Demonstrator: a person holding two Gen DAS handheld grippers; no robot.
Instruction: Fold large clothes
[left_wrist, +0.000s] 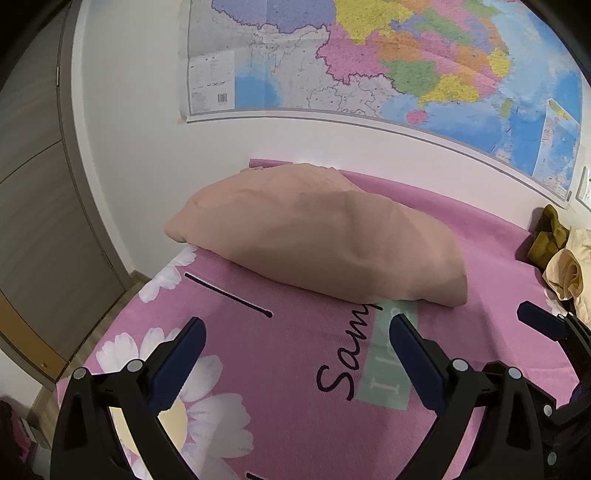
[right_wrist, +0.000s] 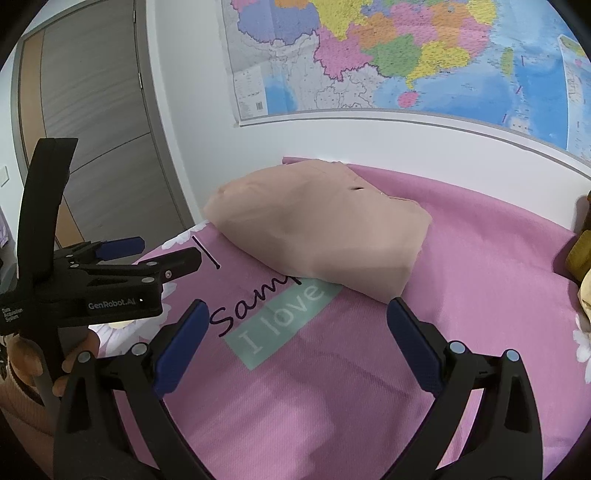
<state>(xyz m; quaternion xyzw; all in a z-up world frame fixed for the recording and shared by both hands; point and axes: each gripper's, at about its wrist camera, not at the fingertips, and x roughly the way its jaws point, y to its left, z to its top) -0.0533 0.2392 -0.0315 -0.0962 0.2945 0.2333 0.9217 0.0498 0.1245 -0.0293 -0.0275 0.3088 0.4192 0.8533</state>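
The folded garment (left_wrist: 321, 232) lies on the bed (left_wrist: 295, 387) just beyond both pairs of fingers, left gripper (left_wrist: 295, 354) and right gripper (right_wrist: 295, 339) each spread wide, holding nothing.

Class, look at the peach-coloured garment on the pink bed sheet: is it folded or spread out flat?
Folded. The peach garment lies as a compact, thick bundle with rounded doubled edges on the pink sheet, no sleeves or hem spread out.
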